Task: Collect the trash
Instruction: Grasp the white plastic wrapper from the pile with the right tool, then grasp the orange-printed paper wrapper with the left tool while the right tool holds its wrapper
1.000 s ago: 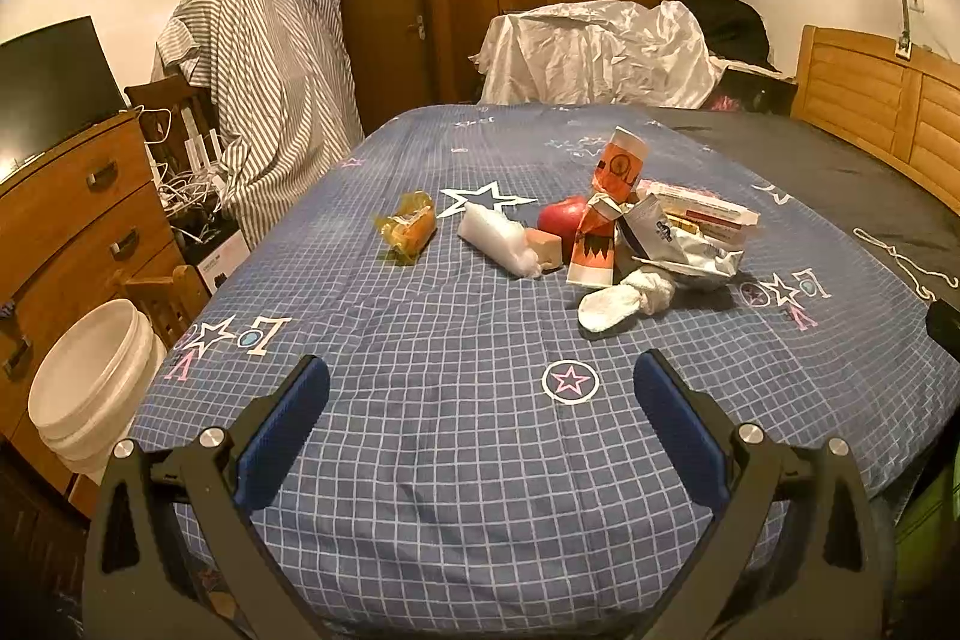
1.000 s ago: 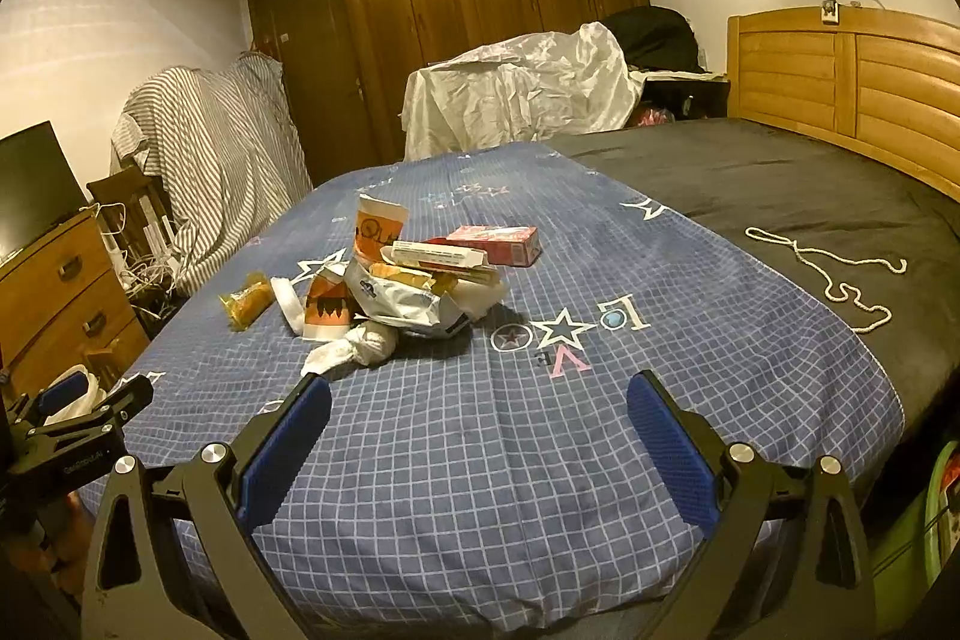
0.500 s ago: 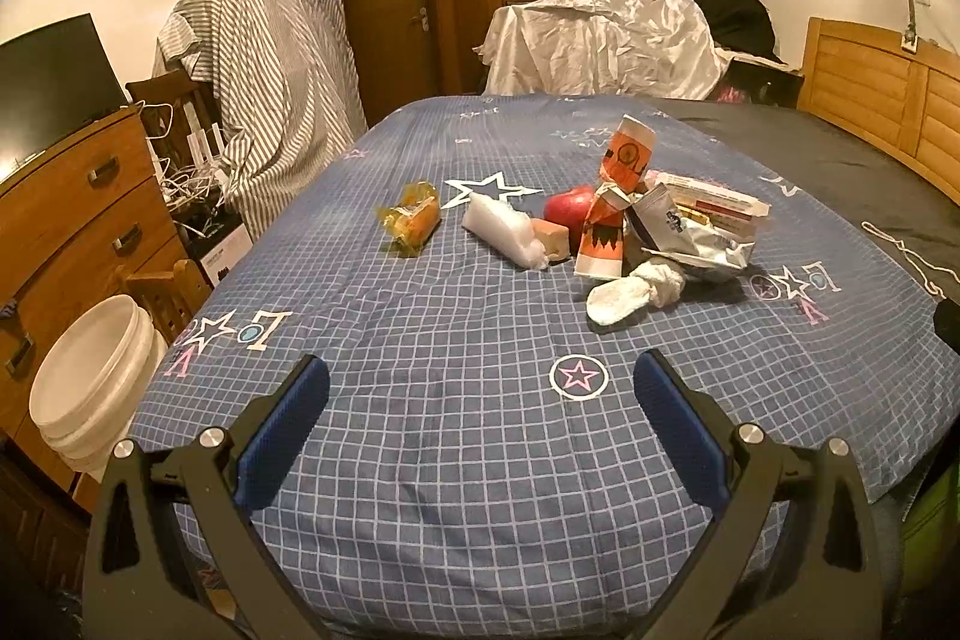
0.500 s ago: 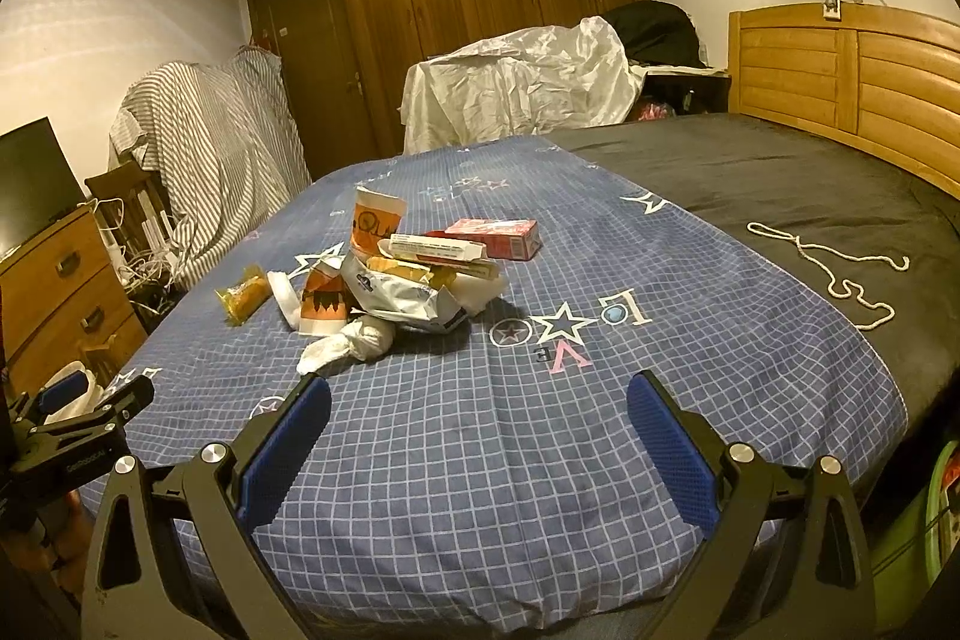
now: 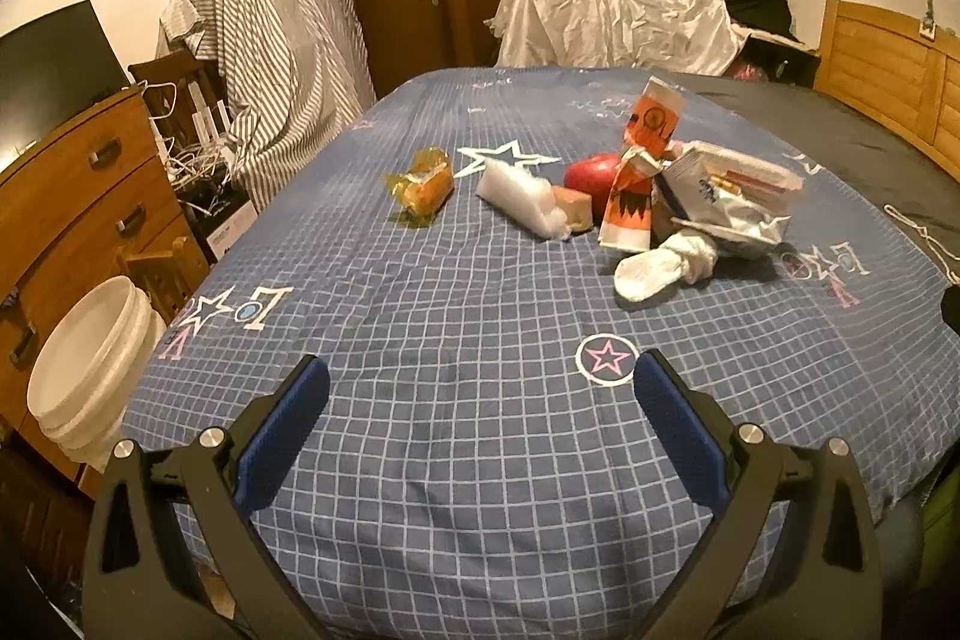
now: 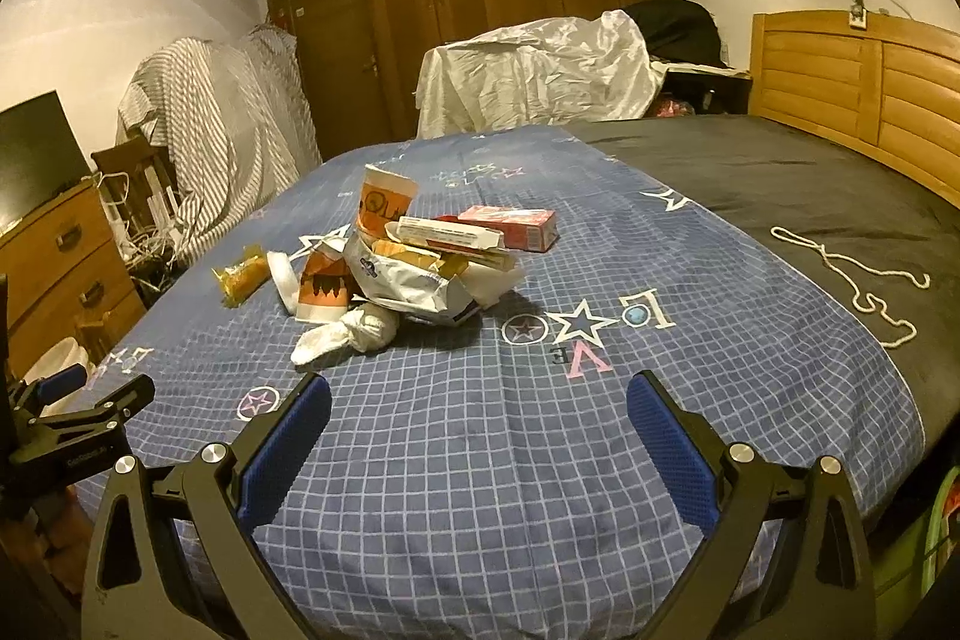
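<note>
Both tools hover over the near edge of the bed, and neither grips anything. The left gripper [image 5: 480, 388] fills the bottom of the left wrist view with its blue pads spread wide and only checked blue bedspread [image 5: 468, 448] between them. The right gripper [image 6: 478, 397] is the same at the bottom of its own frame: released, jaws far apart, nothing in them.

The trash sits in a loose pile at the centre of each frame, well apart from both tools. In the left view, a yellow wrapper [image 5: 422, 183] lies alone at centre left. Right of it lies a white plastic bag [image 5: 521, 205], touching a small tan block [image 5: 575, 213]. Behind that block is a red apple [image 5: 591, 176]. An orange paper cup [image 5: 654, 119] stands tilted above a crushed orange carton [image 5: 627, 211]. A crumpled silver-white bag [image 5: 723, 202] spills boxes at centre right, and a knotted white wad [image 5: 663, 268] lies just in front of it.

In the right view a red box [image 6: 510, 226] lies behind the pile. A white bucket [image 5: 90, 358] stands on the floor at the lower left of the left view, beside the wooden dresser [image 5: 72, 196]. A white cord [image 6: 864, 280] snakes over the dark sheet at the right.
</note>
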